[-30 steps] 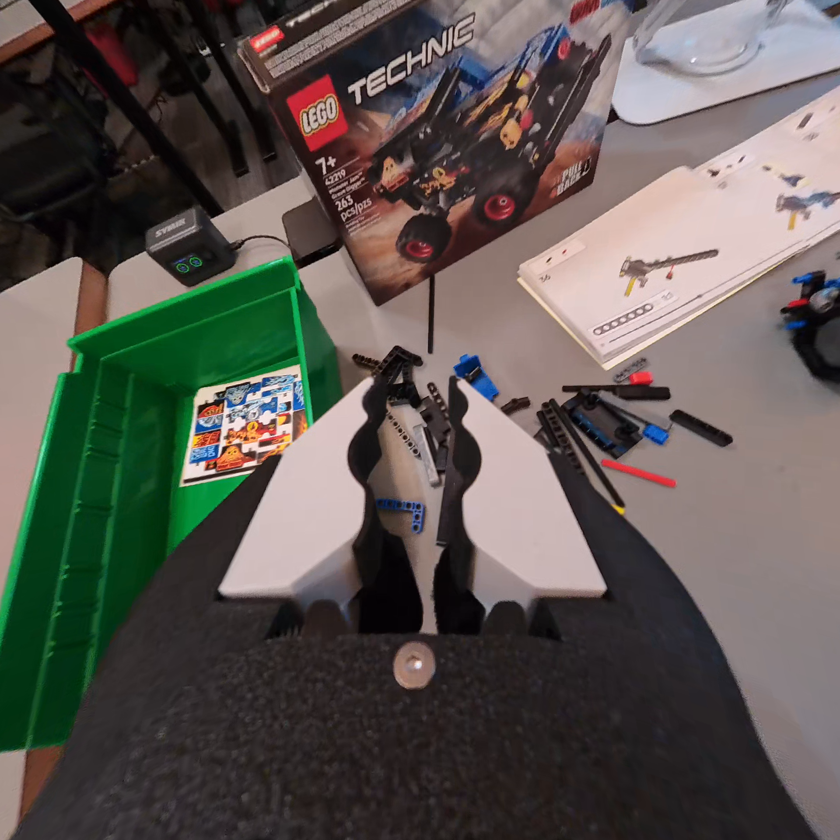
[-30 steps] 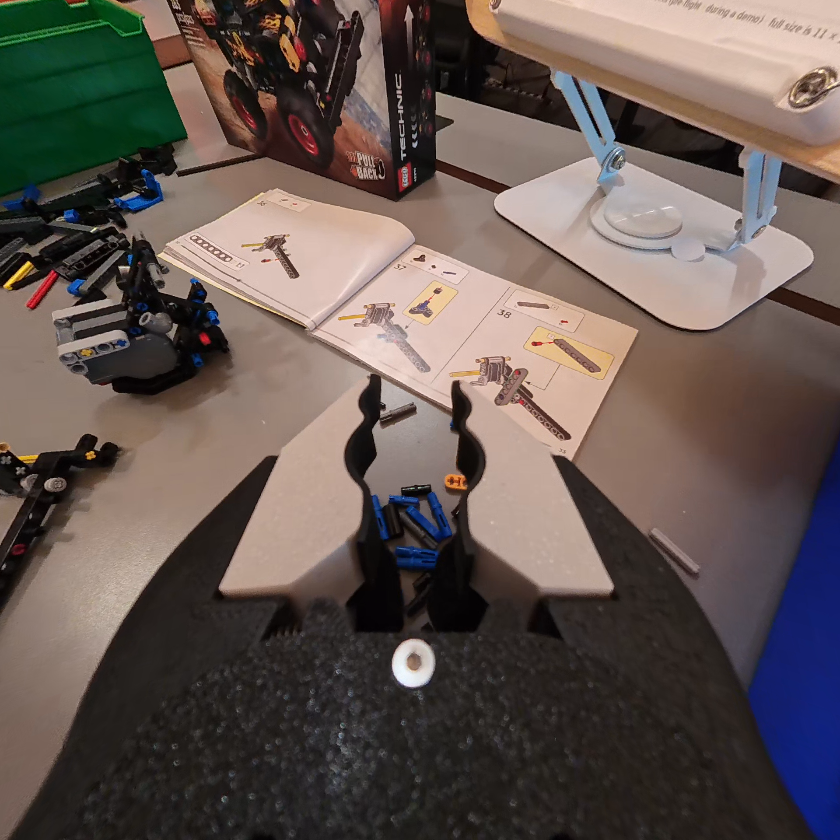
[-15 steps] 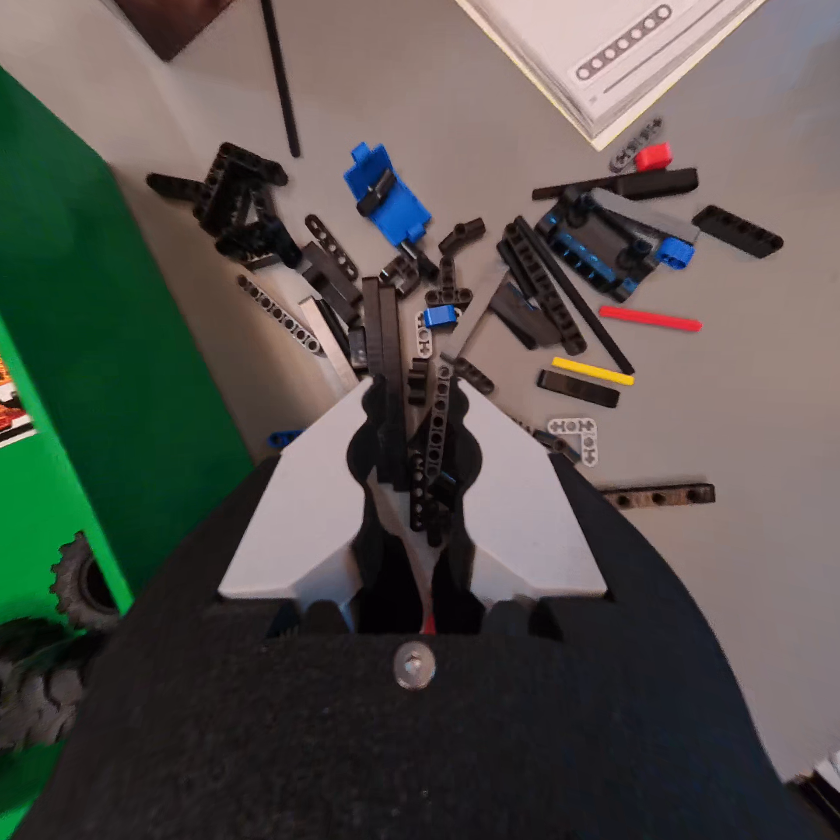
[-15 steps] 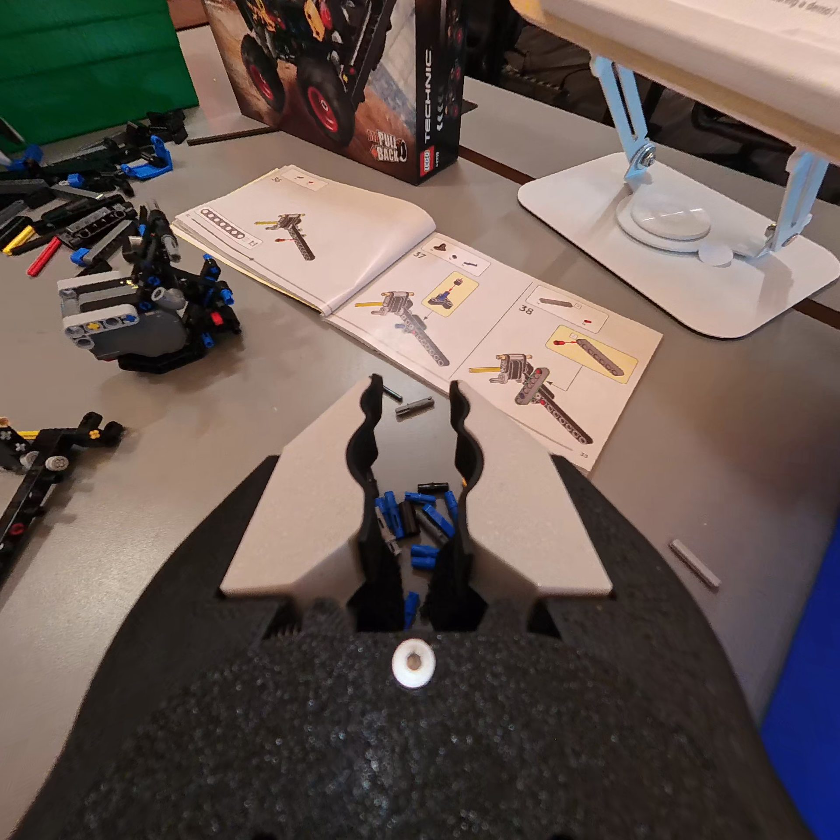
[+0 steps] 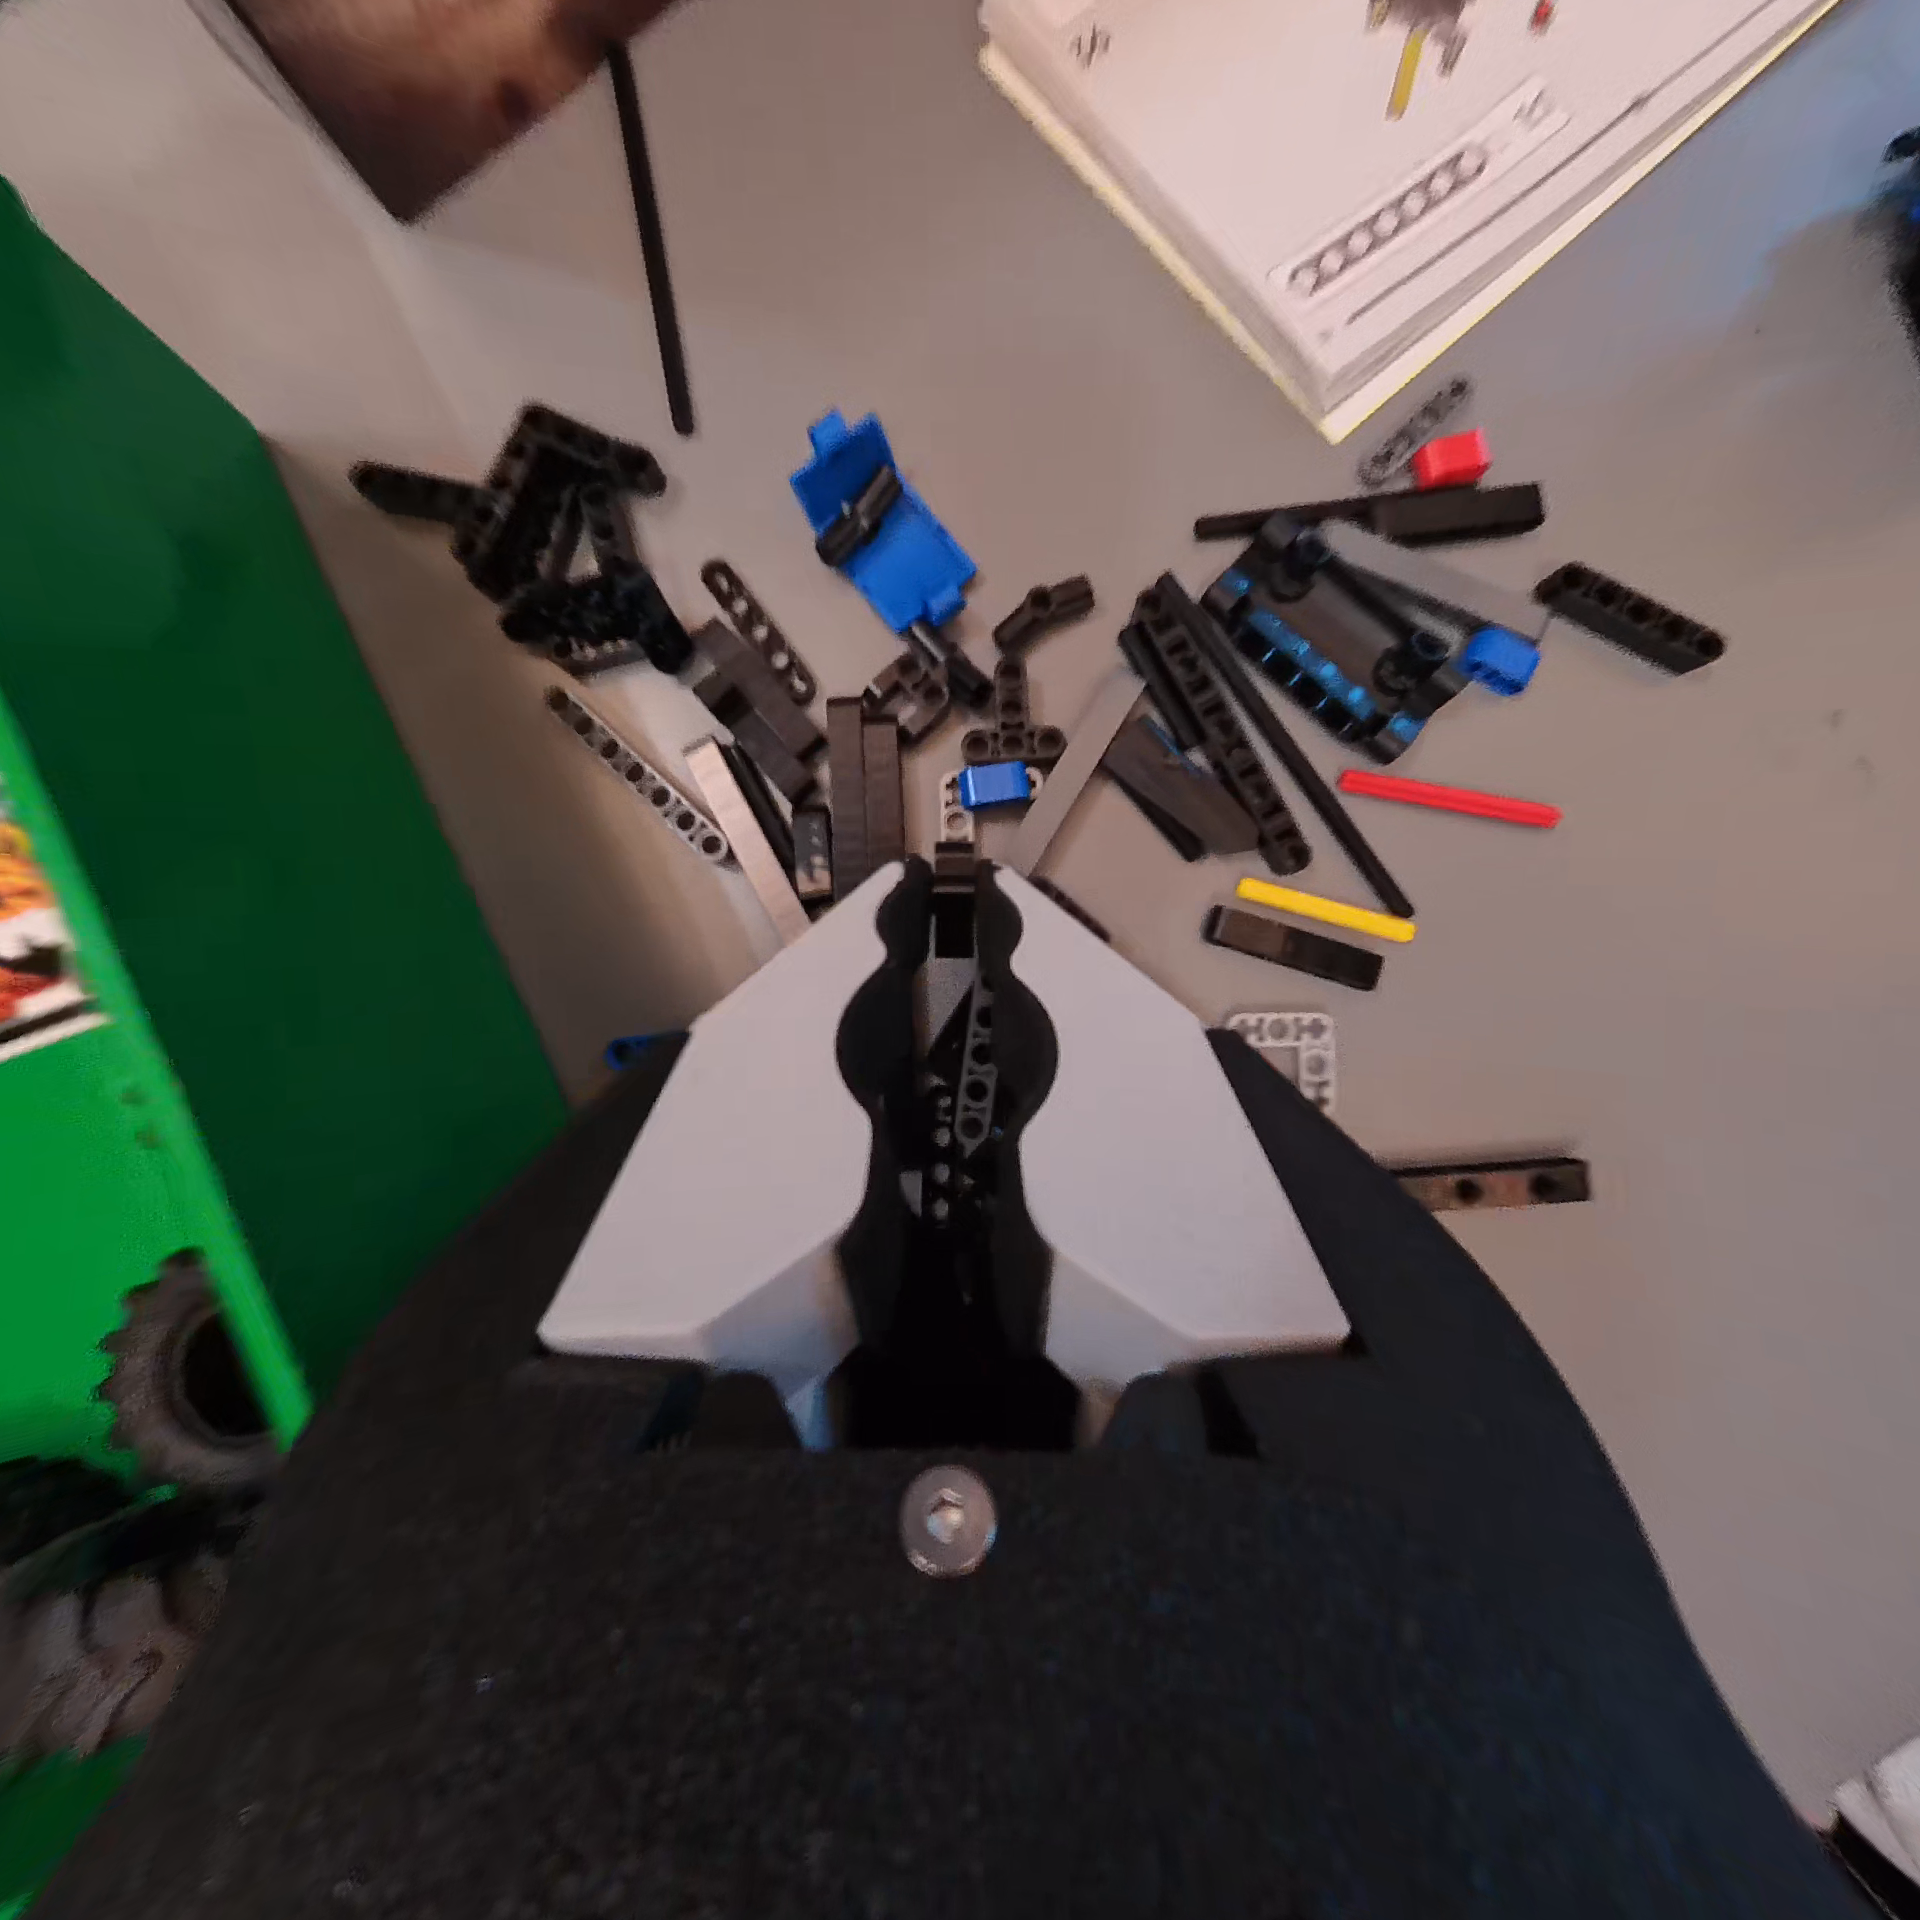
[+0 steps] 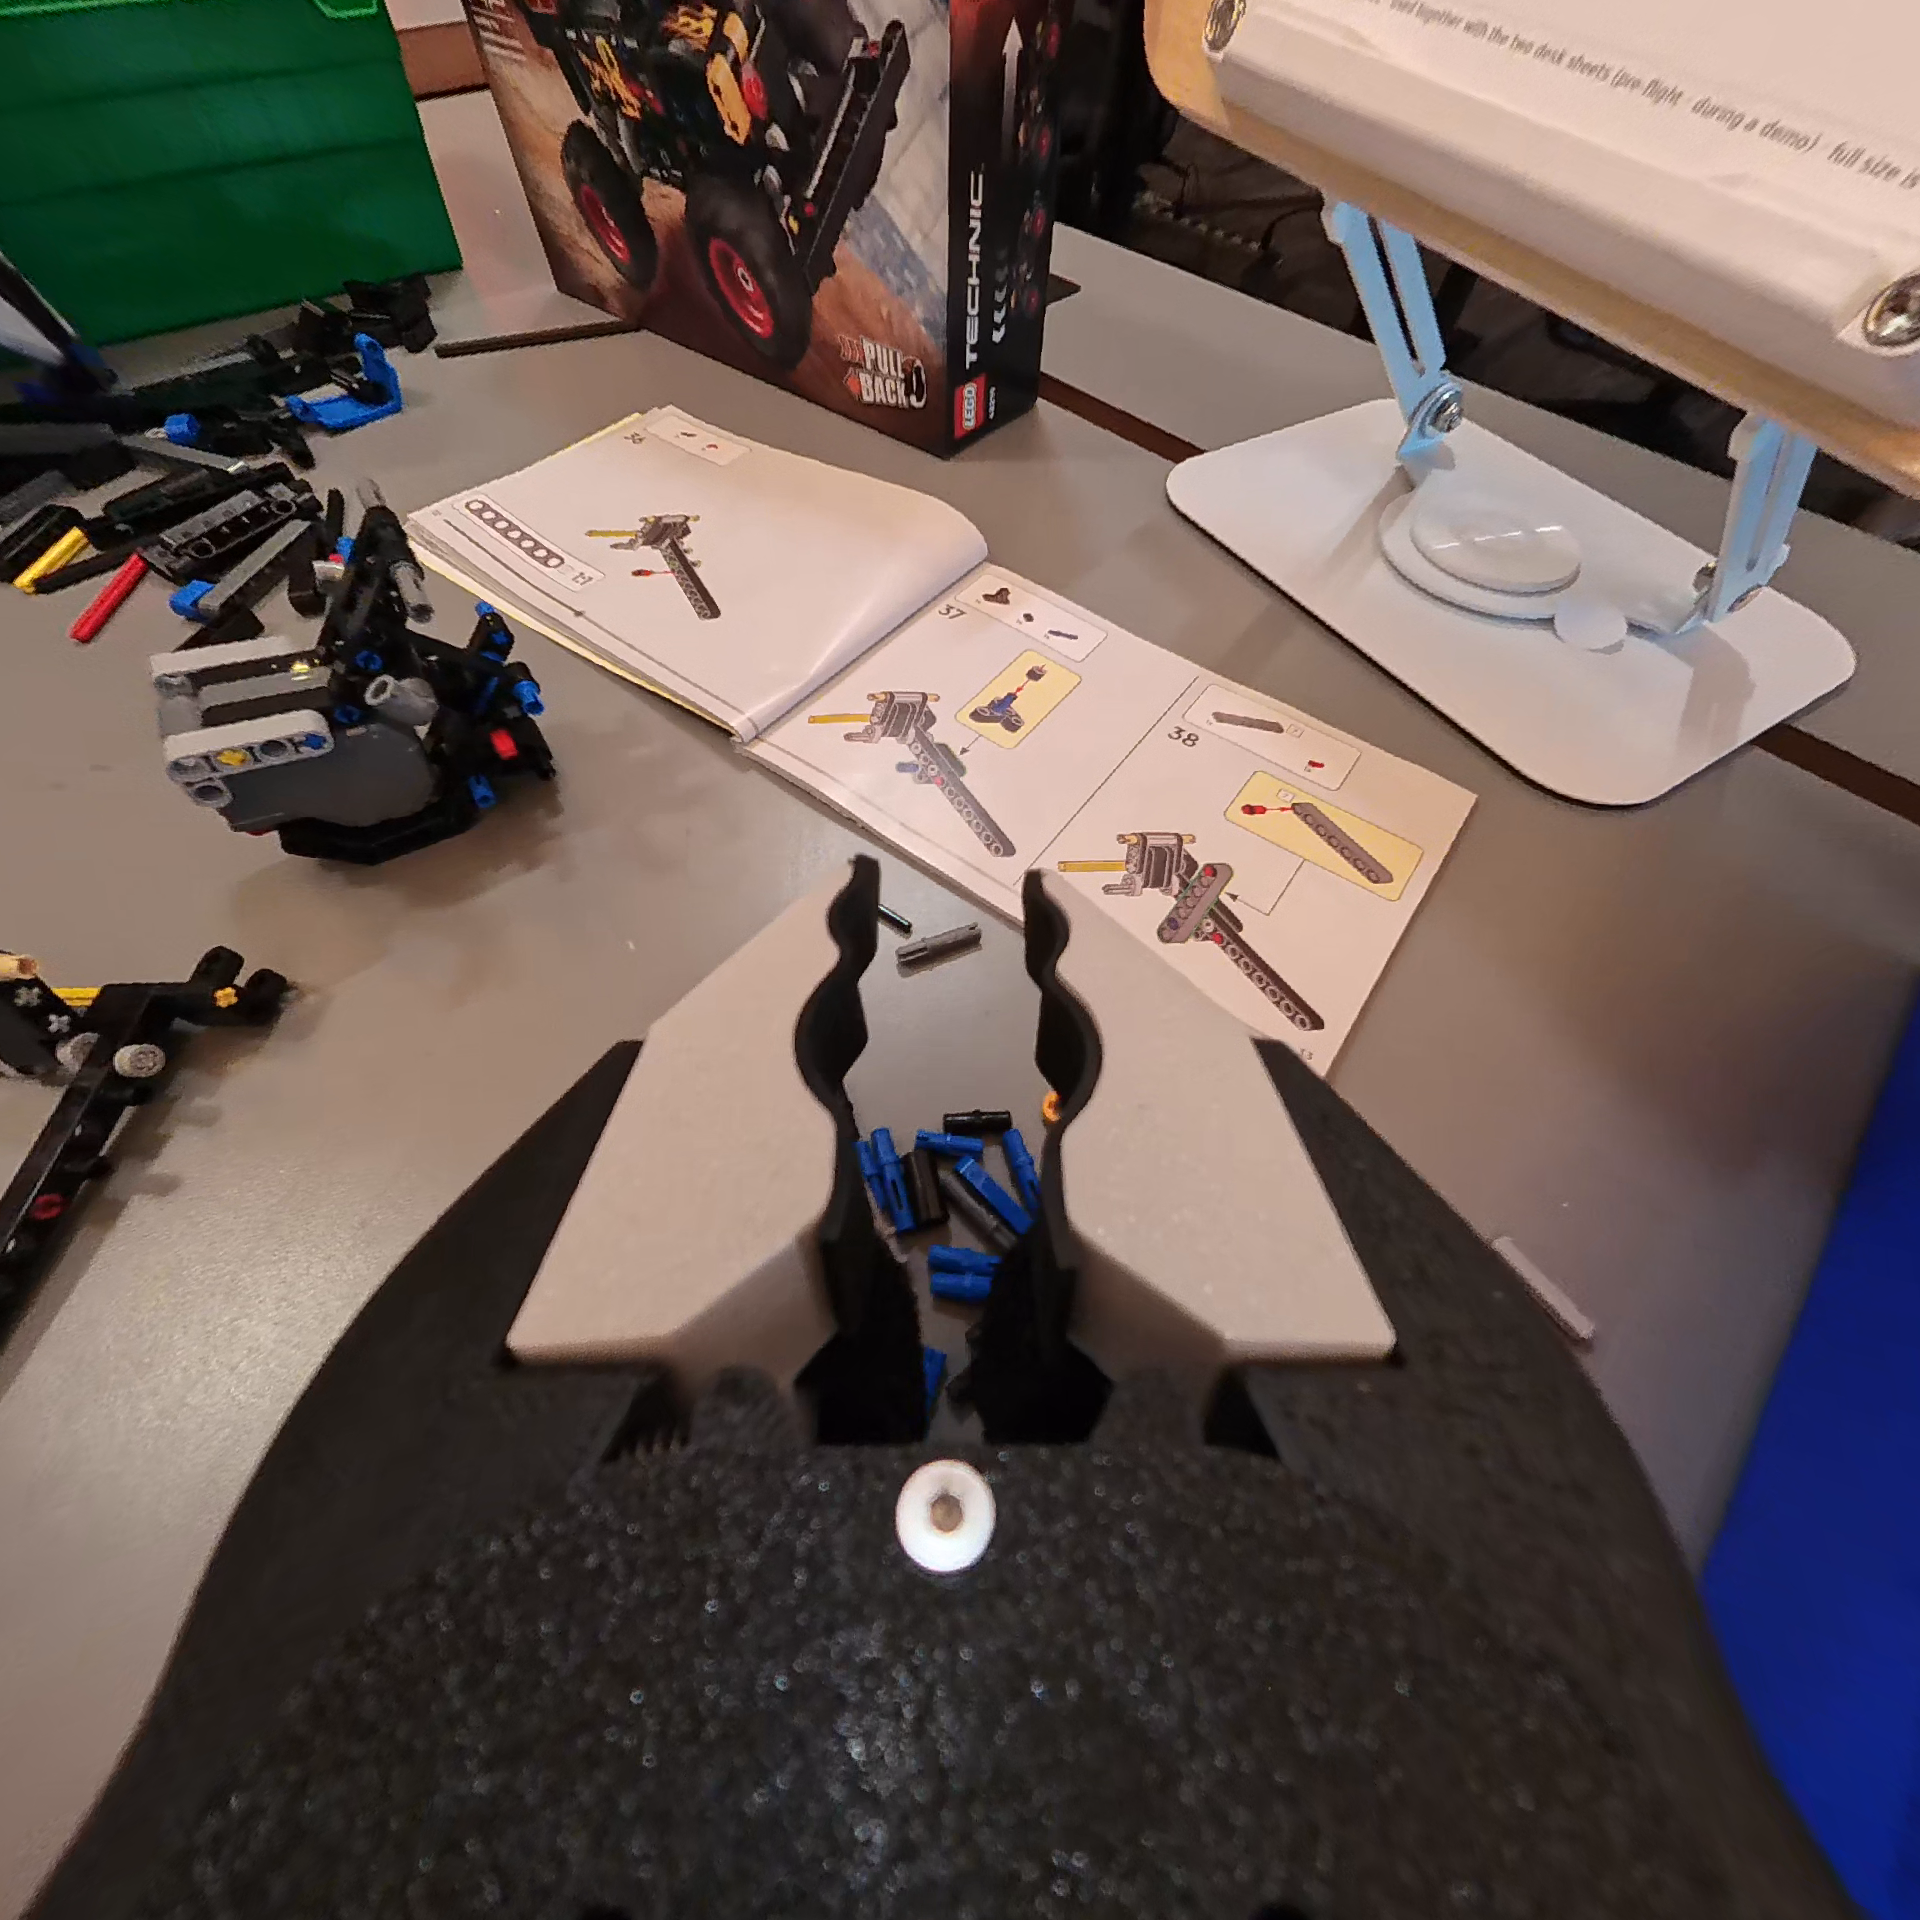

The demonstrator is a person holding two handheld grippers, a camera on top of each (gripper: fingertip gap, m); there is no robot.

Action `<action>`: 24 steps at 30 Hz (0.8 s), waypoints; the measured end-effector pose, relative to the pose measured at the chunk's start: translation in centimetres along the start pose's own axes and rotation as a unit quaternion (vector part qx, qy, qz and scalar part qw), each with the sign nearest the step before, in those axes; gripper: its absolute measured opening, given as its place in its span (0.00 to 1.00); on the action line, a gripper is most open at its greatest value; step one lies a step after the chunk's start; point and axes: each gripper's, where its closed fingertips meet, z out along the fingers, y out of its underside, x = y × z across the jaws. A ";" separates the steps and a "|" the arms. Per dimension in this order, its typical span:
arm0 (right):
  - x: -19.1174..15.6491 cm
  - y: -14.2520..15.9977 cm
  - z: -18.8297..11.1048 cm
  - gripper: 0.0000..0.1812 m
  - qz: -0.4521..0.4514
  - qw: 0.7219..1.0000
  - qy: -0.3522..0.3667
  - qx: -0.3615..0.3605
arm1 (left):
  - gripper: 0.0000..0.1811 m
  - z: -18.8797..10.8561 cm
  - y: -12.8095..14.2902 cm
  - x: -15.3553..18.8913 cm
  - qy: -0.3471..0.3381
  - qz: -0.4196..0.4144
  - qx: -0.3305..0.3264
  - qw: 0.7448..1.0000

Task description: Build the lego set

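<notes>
Working from the biggest thing down: the grey table [image 6: 416, 1039] carries everything. In my left camera the green bin [image 5: 208, 727] fills the 9 o'clock side. In my right camera the set's box [image 6: 810, 187] stands at 12 o'clock. The open instruction booklet [image 6: 727, 540] lies between 12 and 1 o'clock, and the part-built chassis [image 6: 332, 727] sits at 10 o'clock, well apart from both claws.

The heap of loose beams [image 5: 862, 769] spreads from 11 to 2 o'clock ahead of my left claw [image 5: 954, 894]. That claw is drawn in narrow, and a small black piece [image 5: 954, 868] sits right at its tips. I judge it pinched there, though blur keeps me from seeing the contact cleanly. A perforated beam shows through the gap below, apparently lying on the table rather than held.

My right claw [image 6: 951, 883] is spread wide and holds nothing. It hangs over the little cluster of blue and black pins [image 6: 966, 1195] at 6 o'clock of its tips, and a grey pin [image 6: 938, 943] lies just past them at 12.

So I judge this the part-fetching step, not joining. Next I should lift the left claw straight up, so the neighbouring beams do not drag along. Then I should check the piece against the booklet. The right claw needs to drop and close on a single pin, which is fiddly with them lying so close together.
</notes>
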 end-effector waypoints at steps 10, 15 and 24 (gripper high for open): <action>0.5 0.0 -0.1 0.14 -0.006 1.000 0.012 0.002 | 0.03 -4.2 -8.5 17.1 0.209 0.094 0.131 0.964; 0.8 -0.1 -0.2 0.14 -0.005 1.000 0.017 0.004 | 0.03 -1.5 -7.6 23.7 0.291 0.105 0.094 0.946; 2.7 -0.4 -0.9 0.16 0.015 0.998 0.060 0.009 | 0.03 2.8 -3.6 25.5 0.266 0.125 0.019 0.956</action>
